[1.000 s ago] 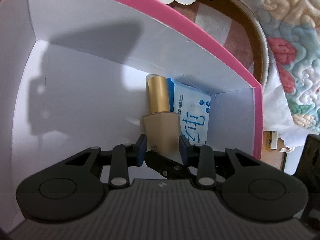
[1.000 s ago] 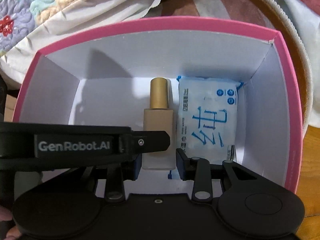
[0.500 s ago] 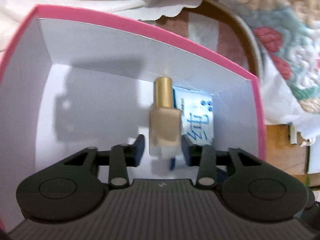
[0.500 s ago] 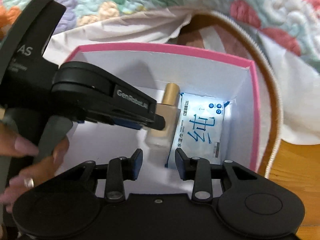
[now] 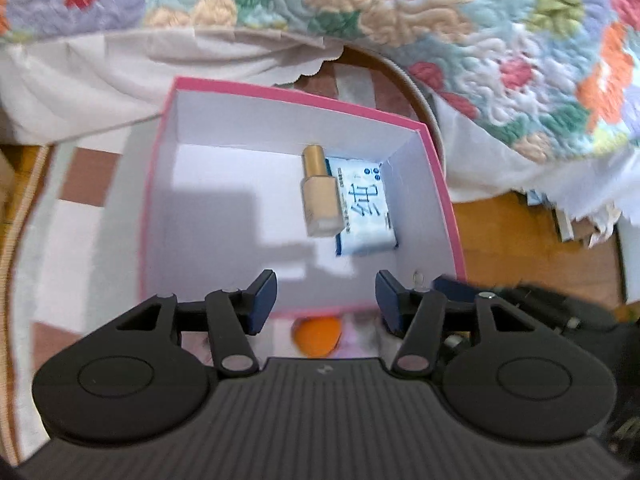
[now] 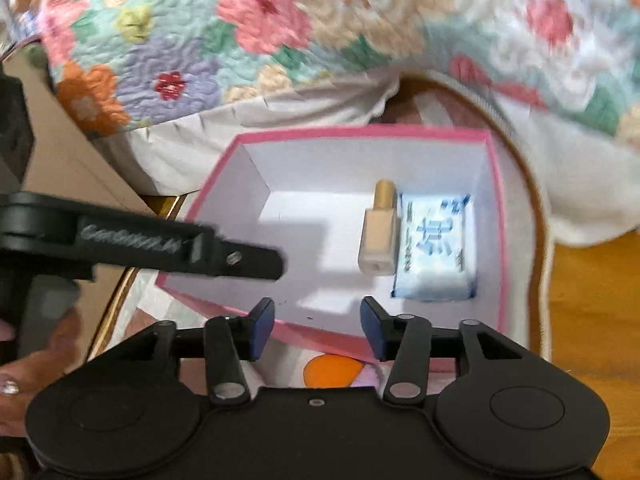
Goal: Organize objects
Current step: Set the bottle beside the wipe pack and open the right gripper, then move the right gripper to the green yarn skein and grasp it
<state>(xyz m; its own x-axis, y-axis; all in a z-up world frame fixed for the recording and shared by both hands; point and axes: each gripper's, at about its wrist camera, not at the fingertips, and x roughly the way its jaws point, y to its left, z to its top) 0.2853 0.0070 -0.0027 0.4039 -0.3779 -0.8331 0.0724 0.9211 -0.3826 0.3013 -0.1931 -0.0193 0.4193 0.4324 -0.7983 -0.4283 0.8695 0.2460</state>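
A pink box (image 5: 444,184) (image 6: 498,216) with a white inside holds a beige bottle with a gold cap (image 5: 320,196) (image 6: 378,232) lying flat beside a blue-and-white tissue pack (image 5: 366,212) (image 6: 434,248). My left gripper (image 5: 326,300) hangs above the box's near rim, its jaws opening with nothing between them. My right gripper (image 6: 318,326) is also above the near rim, its jaws opening and empty. The left tool's black finger (image 6: 240,258) reaches in from the left in the right wrist view.
The box rests on a round checked mat (image 5: 84,200) with a pale corded edge (image 6: 540,216). A floral quilt (image 5: 360,4) (image 6: 240,40) lies behind. An orange object (image 5: 318,334) (image 6: 332,372) sits just before the box. Wooden floor (image 6: 592,300) shows at right. A hand (image 6: 24,368) grips the left tool.
Both grippers have risen and drawn back out of the box, and their jaws have spread. The bottle, held by the left gripper before, now lies loose beside the tissue pack.
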